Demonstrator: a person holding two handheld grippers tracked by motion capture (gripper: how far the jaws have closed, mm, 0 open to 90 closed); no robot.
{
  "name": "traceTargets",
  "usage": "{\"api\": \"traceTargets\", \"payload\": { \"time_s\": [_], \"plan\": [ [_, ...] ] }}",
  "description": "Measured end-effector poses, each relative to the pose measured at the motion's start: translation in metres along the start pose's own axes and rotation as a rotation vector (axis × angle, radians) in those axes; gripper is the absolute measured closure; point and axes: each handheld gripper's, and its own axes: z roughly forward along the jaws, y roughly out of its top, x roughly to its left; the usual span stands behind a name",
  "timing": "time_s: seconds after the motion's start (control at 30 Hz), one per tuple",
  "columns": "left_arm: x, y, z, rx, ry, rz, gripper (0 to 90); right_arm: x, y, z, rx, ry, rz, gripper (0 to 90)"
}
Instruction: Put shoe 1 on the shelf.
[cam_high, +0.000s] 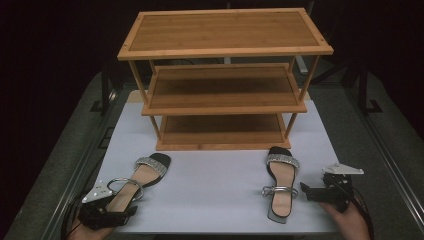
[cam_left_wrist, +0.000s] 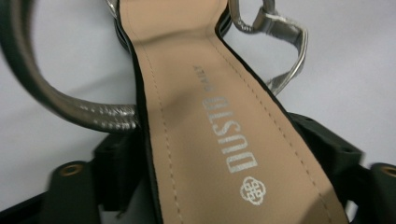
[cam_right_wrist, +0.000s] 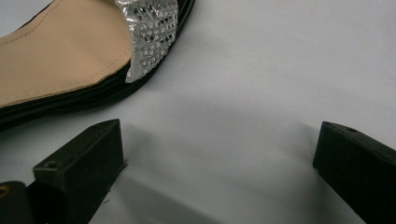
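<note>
Left gripper (cam_high: 116, 212) is down at the heel end of the left sandal (cam_high: 140, 181), jaws on either side of the tan insole and only partway closed. In the left gripper view the heel (cam_left_wrist: 219, 154) sits right between them, but I can't tell if the pads are actually pressing yet. So I'd say this is the grab step for shoe 1 of 2. Next move probably needs the squeeze finished on the sole edges, clear of the loose silver ankle strap (cam_left_wrist: 100, 116), then a lift toward the wooden rack (cam_high: 225, 80) behind. Over on the right, the right gripper (cam_high: 306, 192) hangs wide open with nothing in it, just beside the right sandal (cam_high: 281, 182) on the white tabletop (cam_high: 215, 185).
</note>
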Motion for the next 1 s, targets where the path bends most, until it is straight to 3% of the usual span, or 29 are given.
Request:
{"api": "traceTargets", "payload": {
  "time_s": [0.07, 0.5, 0.7, 1.0],
  "plan": [
    [0.0, 0.0, -0.001, 0.003, -0.003, 0.001, 32.4, 0.0, 0.0, 0.0, 0.0, 0.0, 0.0, 1.1],
    [0.01, 0.003, -0.006, 0.014, 0.007, -0.011, 36.5, 0.0, 0.0, 0.0, 0.0, 0.0, 0.0, 1.1],
    [0.01, 0.005, -0.012, -0.017, 0.017, -0.01, 37.3, 0.0, 0.0, 0.0, -0.001, 0.0, 0.0, 1.1],
    [0.012, 0.007, -0.024, -0.1, -0.013, -0.03, 38.0, 0.0, 0.0, 0.0, 0.0, 0.0, 0.0, 1.1]
  ]
}}
